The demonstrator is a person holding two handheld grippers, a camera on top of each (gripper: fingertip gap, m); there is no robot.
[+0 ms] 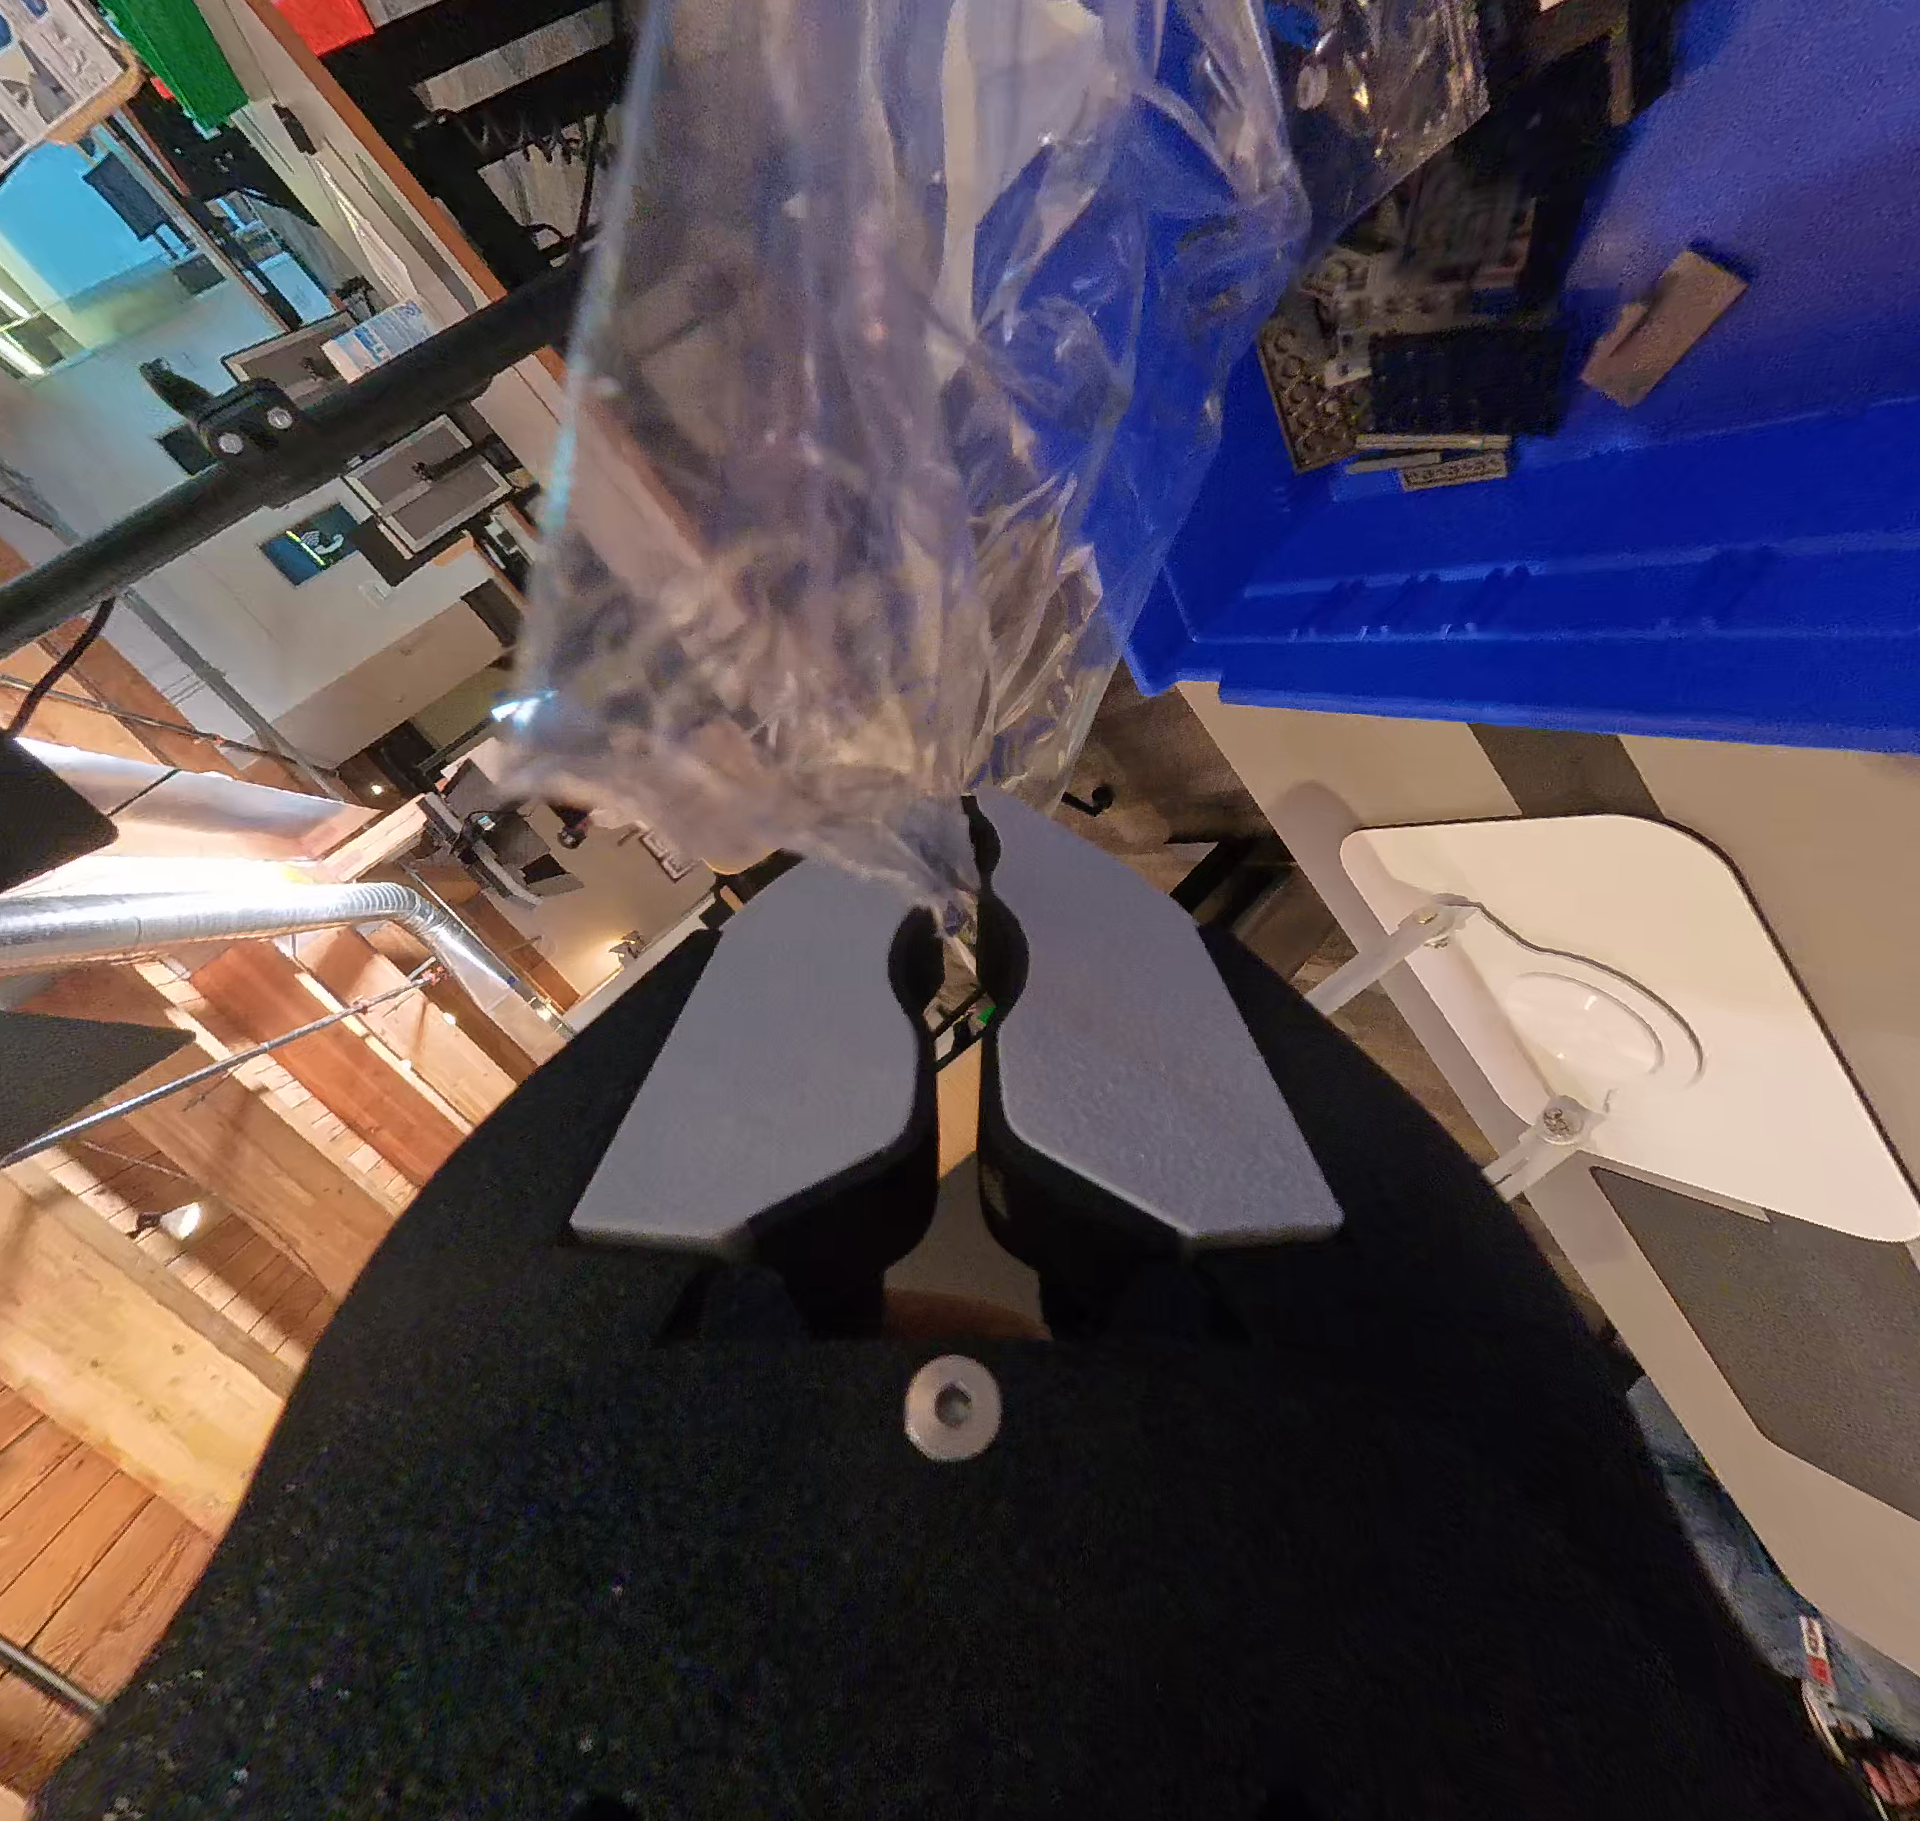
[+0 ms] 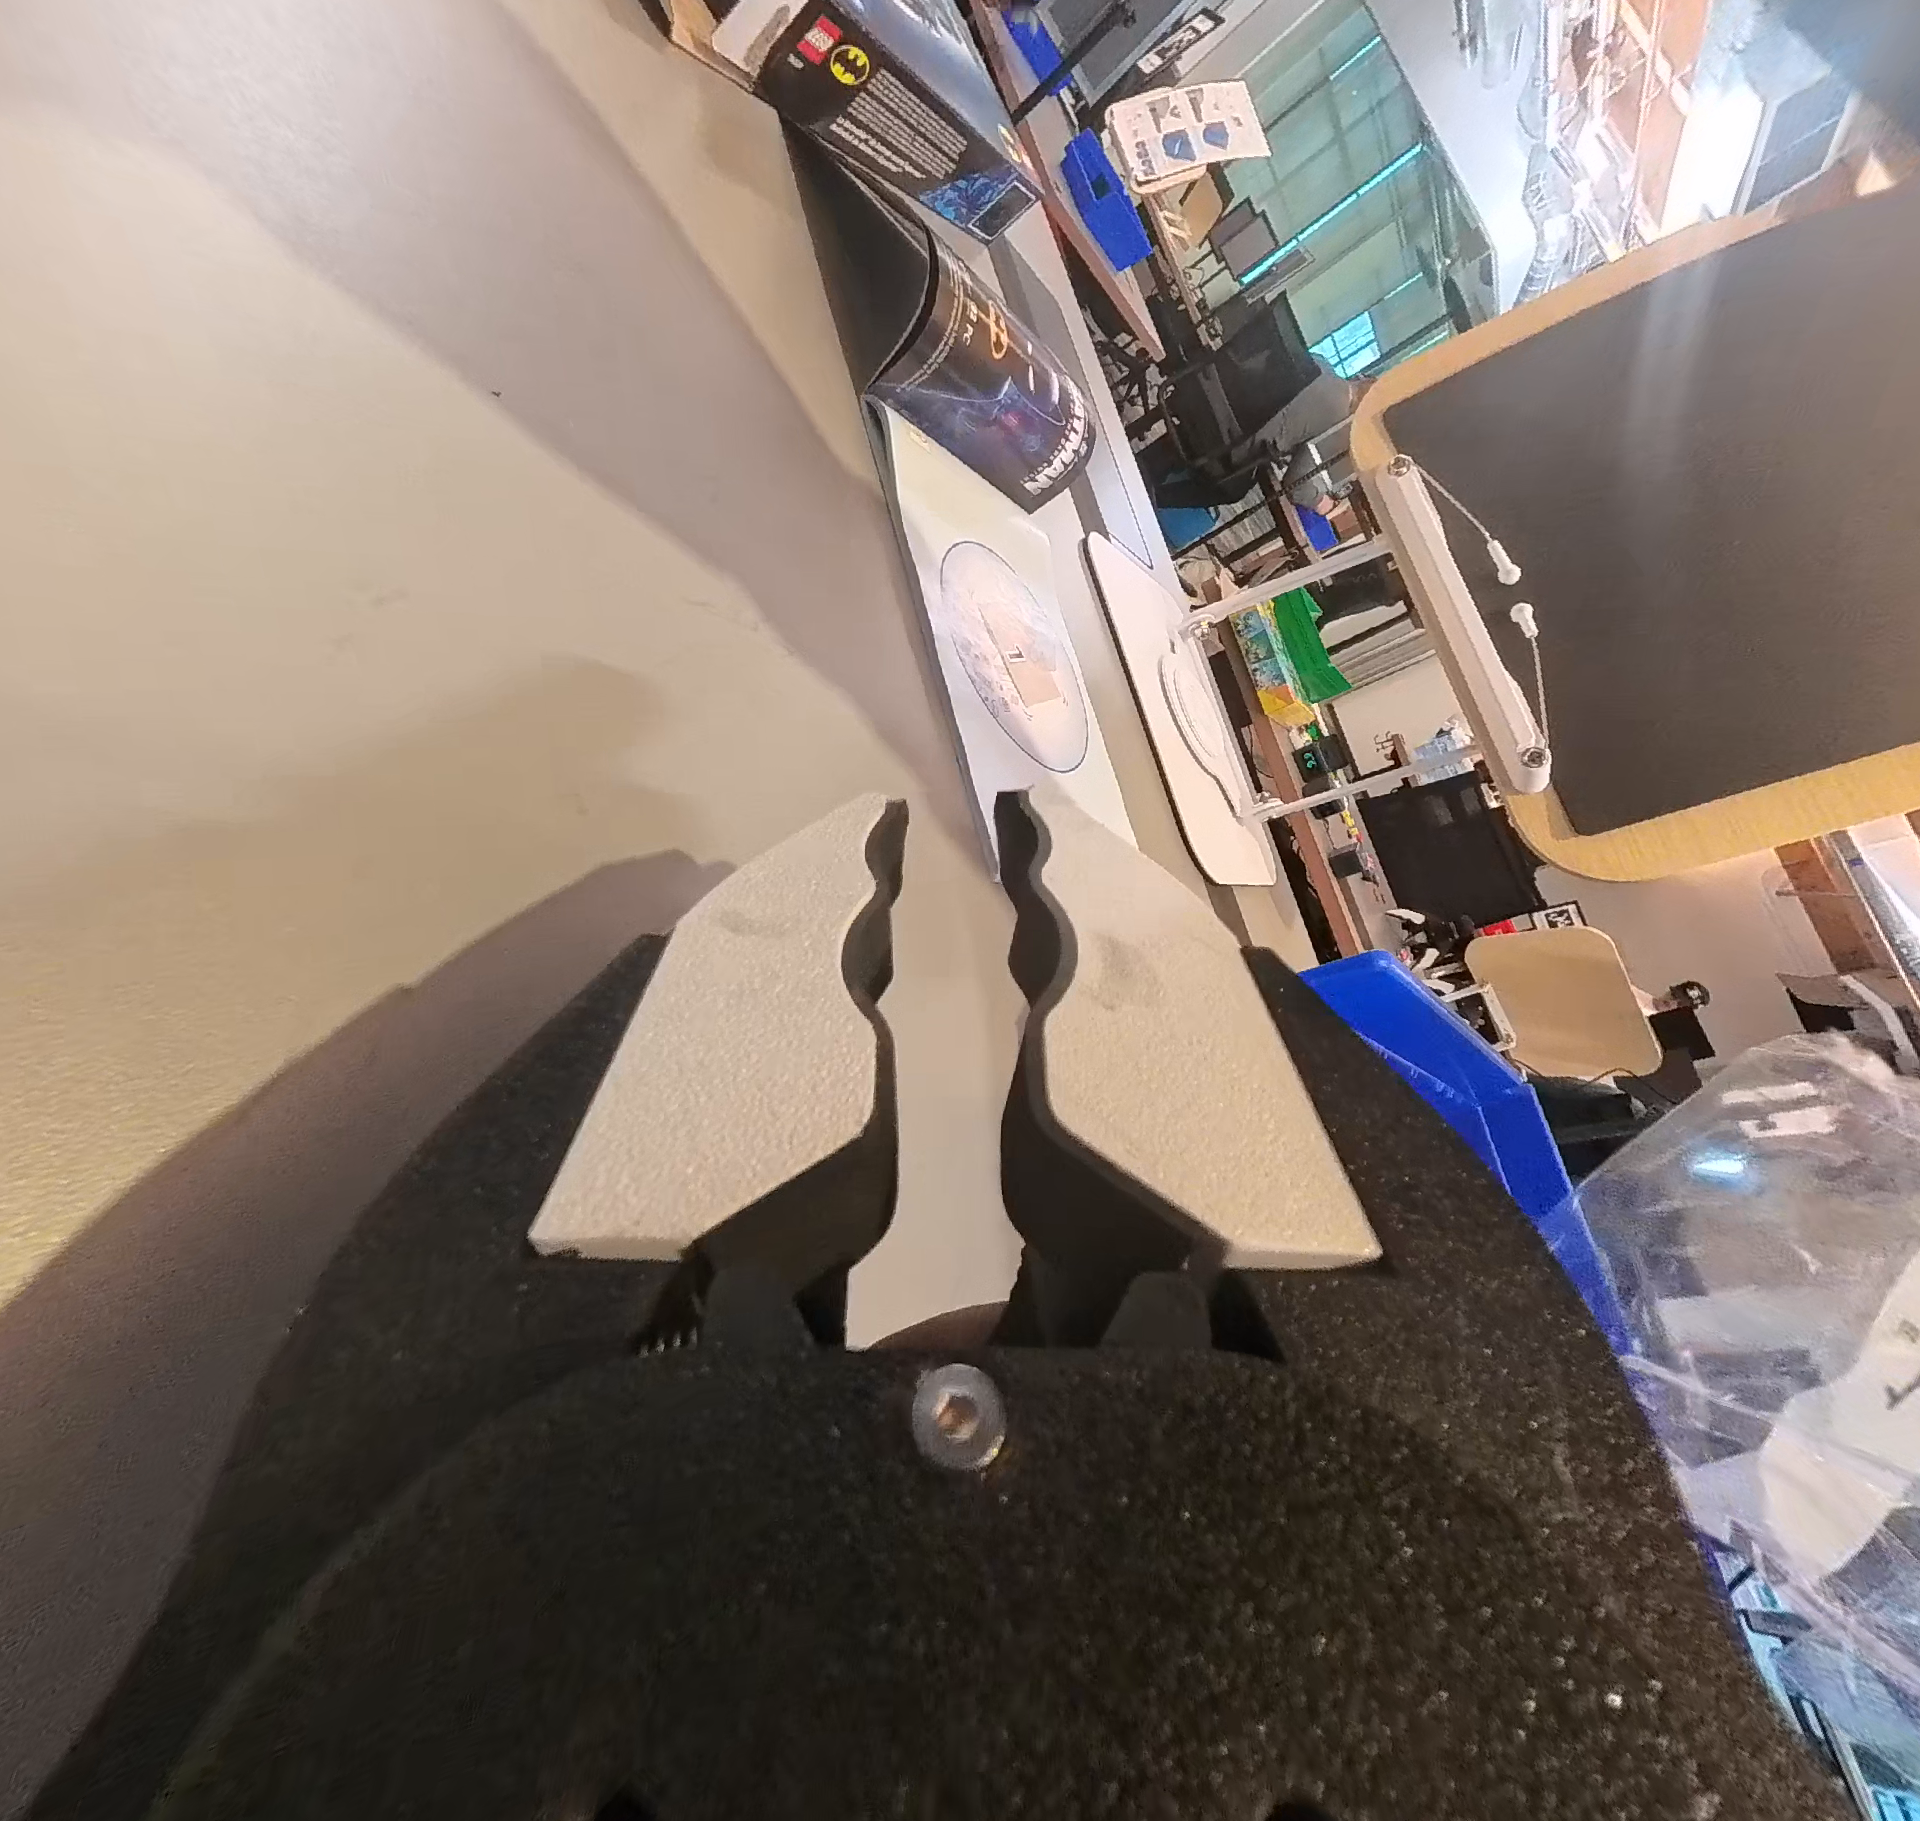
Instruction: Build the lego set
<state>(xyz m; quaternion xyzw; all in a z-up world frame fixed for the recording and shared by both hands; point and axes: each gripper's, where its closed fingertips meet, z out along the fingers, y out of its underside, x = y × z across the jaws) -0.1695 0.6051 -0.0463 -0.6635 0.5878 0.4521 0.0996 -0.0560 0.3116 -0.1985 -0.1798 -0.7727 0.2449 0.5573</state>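
A clear plastic bag (image 1: 831, 369), crumpled and with small dark blue and grey pieces showing through it, hangs from the tip of the left tool (image 1: 971, 836). The tool's two grey fingers (image 1: 1122, 1023) are drawn together at the tip with a pinched corner of the bag caught between them, and the rest of the bag spreads out and away from the tool across the middle of the left wrist view. Just beside the bag stands a blue plastic bin (image 1: 1558, 608); inside it lie dark and grey studded building plates (image 1: 1392, 389) and a small grey block (image 1: 1662, 322). Next to the bin, on the pale table (image 1: 1351, 763), is a white board with rounded corners (image 1: 1662, 992).

The right tool (image 2: 945, 815) is held low over the same pale table (image 2: 364, 524), its fingers (image 2: 758, 1023) a narrow gap apart with only bare table showing between them. Just past its tip lies an open instruction booklet (image 2: 997, 628) with a dark cover page curling up, and farther along a dark printed box (image 2: 883, 109). To the tool's side are the blue bin (image 2: 1455, 1065) and the clear bag (image 2: 1787, 1304), and a white board (image 2: 1195, 691) lies beside the booklet
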